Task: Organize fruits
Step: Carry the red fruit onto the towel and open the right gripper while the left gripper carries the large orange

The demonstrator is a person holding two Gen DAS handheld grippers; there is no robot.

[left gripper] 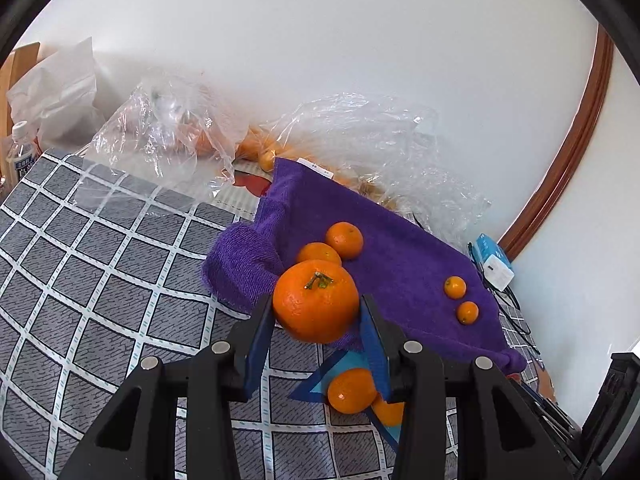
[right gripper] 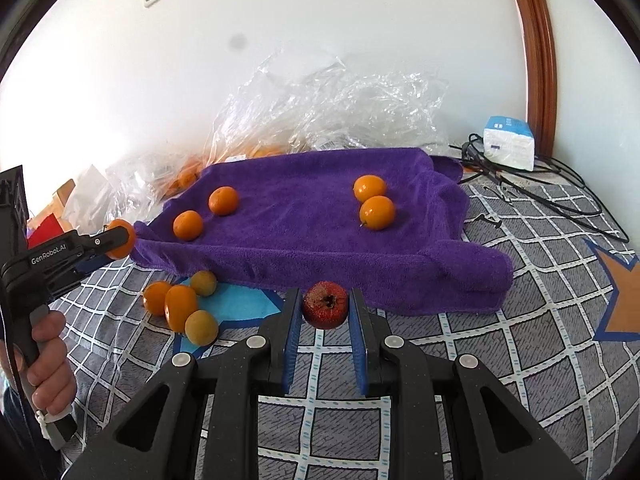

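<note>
My left gripper [left gripper: 316, 308] is shut on a large mandarin [left gripper: 316, 300] with a green stem, held above the near-left edge of the purple towel [left gripper: 384, 248]. It also shows in the right wrist view [right gripper: 120, 240]. My right gripper [right gripper: 324, 306] is shut on a small red fruit [right gripper: 325, 305] just in front of the towel [right gripper: 304, 224]. Two mandarins [right gripper: 188, 225] [right gripper: 223, 200] lie on the towel's left part. Two smaller oranges [right gripper: 370, 188] [right gripper: 377, 212] lie on its right part. Several loose fruits [right gripper: 182, 306] sit on the tablecloth left of the red fruit.
Crumpled clear plastic bags [right gripper: 332, 108] with more oranges lie behind the towel against the white wall. A white and blue box [right gripper: 509, 142] and black cables [right gripper: 552, 188] sit at the back right. A bottle [left gripper: 20, 152] stands far left. The checked tablecloth [right gripper: 500, 344] covers the table.
</note>
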